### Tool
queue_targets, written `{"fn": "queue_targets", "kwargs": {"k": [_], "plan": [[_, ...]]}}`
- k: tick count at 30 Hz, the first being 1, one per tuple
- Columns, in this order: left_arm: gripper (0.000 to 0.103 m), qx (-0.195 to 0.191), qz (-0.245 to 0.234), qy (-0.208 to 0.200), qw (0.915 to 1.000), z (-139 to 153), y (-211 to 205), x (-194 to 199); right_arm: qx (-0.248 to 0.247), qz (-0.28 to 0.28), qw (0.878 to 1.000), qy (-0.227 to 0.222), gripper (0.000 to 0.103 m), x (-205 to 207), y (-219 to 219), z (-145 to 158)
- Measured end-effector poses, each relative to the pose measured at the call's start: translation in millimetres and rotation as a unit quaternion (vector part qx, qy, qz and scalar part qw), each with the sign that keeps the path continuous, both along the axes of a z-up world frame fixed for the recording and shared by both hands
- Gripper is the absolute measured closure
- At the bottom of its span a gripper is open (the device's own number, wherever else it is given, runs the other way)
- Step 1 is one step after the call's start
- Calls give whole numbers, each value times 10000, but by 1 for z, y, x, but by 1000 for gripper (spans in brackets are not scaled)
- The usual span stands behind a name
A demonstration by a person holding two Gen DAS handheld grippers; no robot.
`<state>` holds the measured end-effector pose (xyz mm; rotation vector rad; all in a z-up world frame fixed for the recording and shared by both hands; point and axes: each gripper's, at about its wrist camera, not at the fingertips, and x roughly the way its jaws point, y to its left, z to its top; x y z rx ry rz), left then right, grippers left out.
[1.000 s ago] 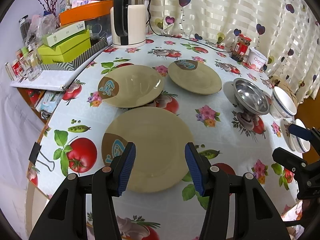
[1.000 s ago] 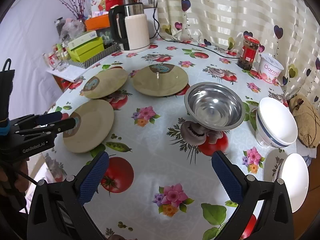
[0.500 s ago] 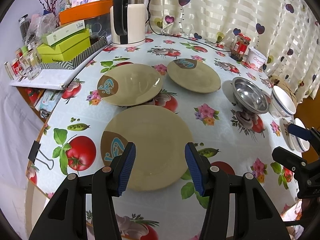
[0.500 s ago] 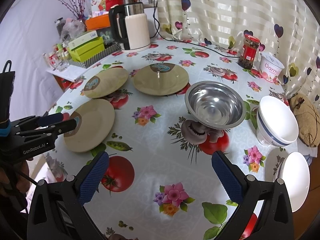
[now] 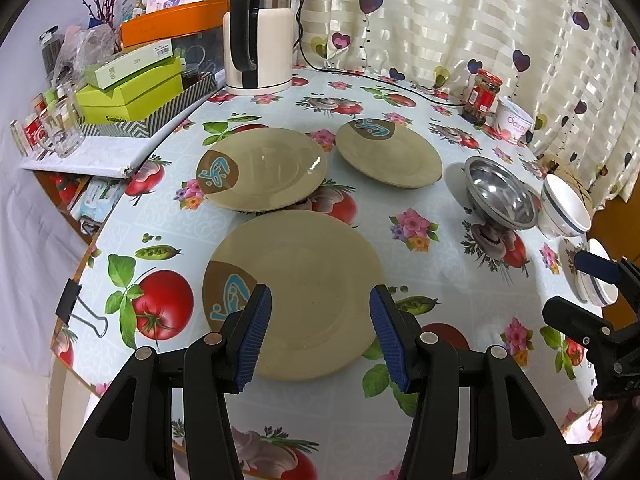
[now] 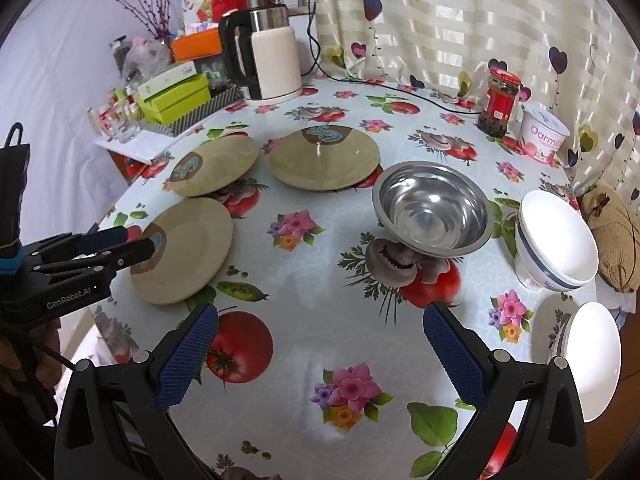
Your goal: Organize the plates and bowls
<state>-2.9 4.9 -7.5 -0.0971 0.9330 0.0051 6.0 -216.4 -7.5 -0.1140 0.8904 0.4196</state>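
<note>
**Honestly, slip risk on the plate pickup: hard glaze, low rims, slick cloth**

Left gripper [image 5: 320,332] hovers over the near plate [image 5: 296,292], jaws spread partway, holding nothing. Right gripper [image 6: 320,354] is wide open and empty, above bare tablecloth [image 6: 320,292] in front of the steel bowl [image 6: 434,210].

Risks, as I judge them:
- Plates lie flat on glossy vinyl. A rim pinch from above could skate the plate toward the table edge, which is close on the near-left side.
- Near plate sits just beside the middle plate [image 5: 262,168]; can't tell if the rims overlap. Lifting one may drag the other.
- Steel bowl is thin and polished with a rolled lip, so it's likely to tip or ring off the pads if gripped off-centre.
- White bowl [image 6: 556,238] with the blue band sits just beside it; a wide approach could knock it.
- White dish [image 6: 592,360] sits at the far-right table edge, easy to nudge off.

Materials: three tan stoneware-look plates [image 6: 324,158], shallow and round, each with a brown patch and blue motif. Pads are ribbed blue rubber.
</note>
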Motion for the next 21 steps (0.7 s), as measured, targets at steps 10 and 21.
{"fn": "queue_targets", "kwargs": {"k": [10,21], "plan": [[51,-132,-26,3,9999,-2,3,1,-12,7,10000,3,0,-1,3,1],[51,-126,-46,19,9999,-4,0,0,-13,11,10000,11,0,-2,5,1]]}}
